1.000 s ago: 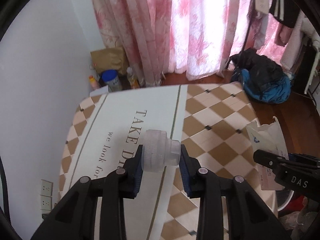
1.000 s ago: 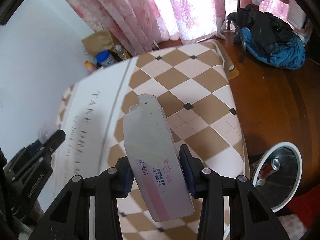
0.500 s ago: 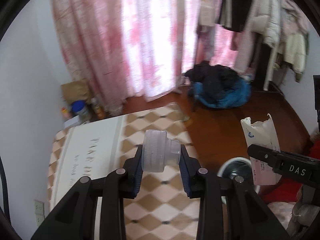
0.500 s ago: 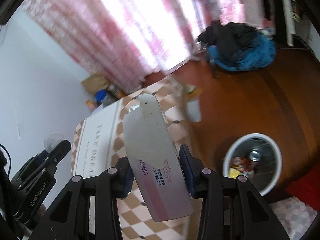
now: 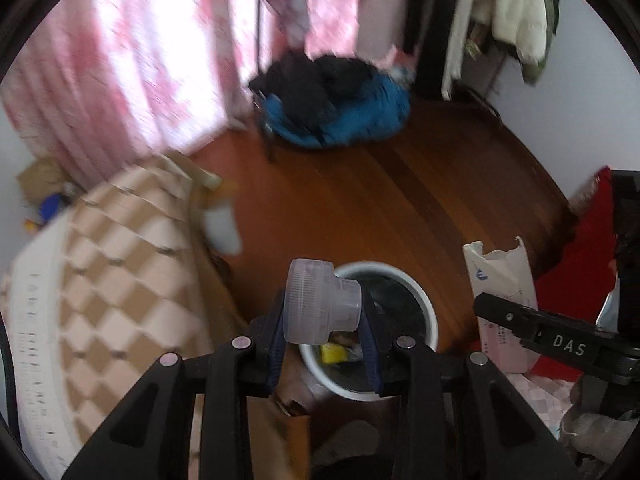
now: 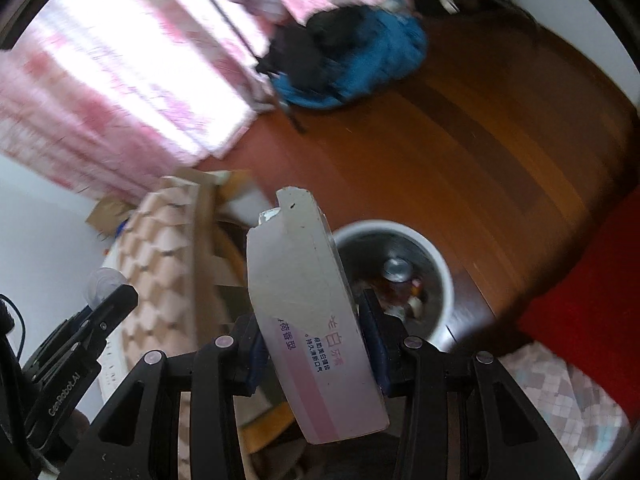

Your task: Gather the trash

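Observation:
My left gripper (image 5: 324,328) is shut on a clear plastic cap (image 5: 318,302) and holds it above the near rim of a white trash bin (image 5: 428,308) that has rubbish inside. My right gripper (image 6: 316,344) is shut on a torn white and pink toothpaste box (image 6: 308,312), held just left of the same bin (image 6: 440,264). The box also shows at the right of the left wrist view (image 5: 504,292), and the left gripper with the cap shows at the left of the right wrist view (image 6: 106,280).
A bed with a brown checked cover (image 5: 112,288) lies to the left of the bin. A blue and black bundle (image 5: 340,108) sits on the wooden floor by the pink curtains (image 5: 132,64). A red mat (image 6: 580,308) lies at the right.
Both grippers have swung right, away from over the bed, to over the floor. The trash bin has come from the right edge to just under the held cap and box.

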